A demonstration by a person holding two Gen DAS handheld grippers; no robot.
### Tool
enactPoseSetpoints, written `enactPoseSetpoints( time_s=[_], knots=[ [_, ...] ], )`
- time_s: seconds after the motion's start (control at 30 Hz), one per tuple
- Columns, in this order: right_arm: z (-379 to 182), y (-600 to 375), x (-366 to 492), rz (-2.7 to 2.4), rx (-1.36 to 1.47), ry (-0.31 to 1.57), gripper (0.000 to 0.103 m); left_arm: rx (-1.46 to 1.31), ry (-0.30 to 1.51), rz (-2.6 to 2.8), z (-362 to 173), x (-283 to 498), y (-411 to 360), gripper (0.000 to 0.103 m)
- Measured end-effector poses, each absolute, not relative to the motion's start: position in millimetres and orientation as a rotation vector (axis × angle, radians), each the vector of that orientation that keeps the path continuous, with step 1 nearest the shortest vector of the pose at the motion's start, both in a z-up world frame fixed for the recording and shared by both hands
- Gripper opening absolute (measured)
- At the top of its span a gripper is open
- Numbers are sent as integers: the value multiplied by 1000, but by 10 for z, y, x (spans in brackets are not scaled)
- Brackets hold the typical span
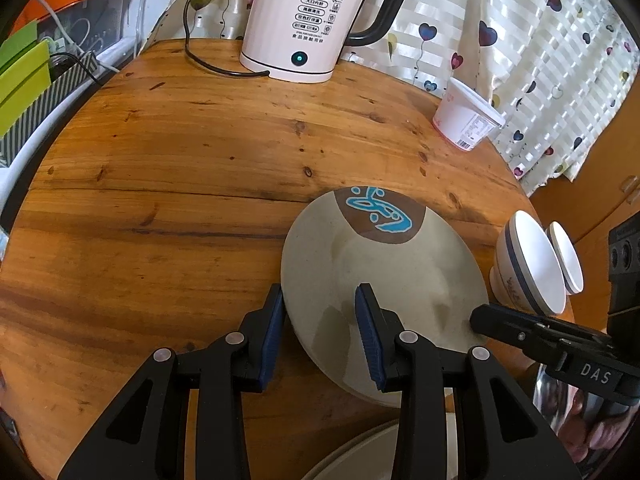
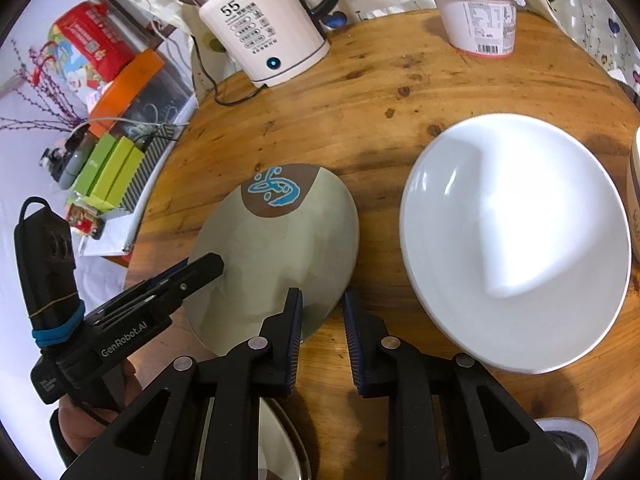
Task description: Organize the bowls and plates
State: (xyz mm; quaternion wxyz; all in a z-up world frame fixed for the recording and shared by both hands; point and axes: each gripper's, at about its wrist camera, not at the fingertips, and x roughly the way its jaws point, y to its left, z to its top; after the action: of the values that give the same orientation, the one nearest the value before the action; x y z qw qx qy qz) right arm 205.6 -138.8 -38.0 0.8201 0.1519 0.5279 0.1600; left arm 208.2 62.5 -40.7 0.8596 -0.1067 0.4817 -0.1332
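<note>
The patterned plate (image 1: 380, 280), grey-beige with a brown patch and a blue motif at its far edge, sits low and right of centre in the left wrist view and centre-left in the right wrist view. It is over the round wooden bench (image 1: 160, 200), and its near side looks tipped up.

The left tongs (image 1: 320, 294) straddle the plate's left rim. One pad lies right against the rim's outer edge and the other is over the plate's face, with a moderate gap between them. I cannot tell whether they pinch it.

The right tongs (image 2: 320, 296) stand at the opposite rim with their pads narrowly apart. One is over the plate and the other just outside it, and a sliver of wood shows between the rim and that outer pad, so nothing is clamped.

A large white plate (image 2: 516, 240) lies just to the right of the patterned one in the right wrist view. At the right edge of the left wrist view are two white bowls (image 1: 532, 264), the nearer one banded in dark blue. Another pale plate (image 1: 360, 456) peeks in at the bottom of that view.

Farther back are a white kettle (image 1: 304, 20) marked 55 at the top centre, its cord trailing left, and a white lidded tub (image 1: 464, 116) at the upper right against a heart-print curtain (image 1: 540, 60). A hand (image 2: 80, 428) shows at the lower left of the right wrist view.
</note>
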Motion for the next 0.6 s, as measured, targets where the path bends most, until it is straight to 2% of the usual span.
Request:
enactPoseSetpoints(
  time_s=[0.6],
  knots=[
    [-170, -1384, 1918, 378, 312, 1072, 20, -221, 962, -253, -169, 1793, 643, 37]
  ],
)
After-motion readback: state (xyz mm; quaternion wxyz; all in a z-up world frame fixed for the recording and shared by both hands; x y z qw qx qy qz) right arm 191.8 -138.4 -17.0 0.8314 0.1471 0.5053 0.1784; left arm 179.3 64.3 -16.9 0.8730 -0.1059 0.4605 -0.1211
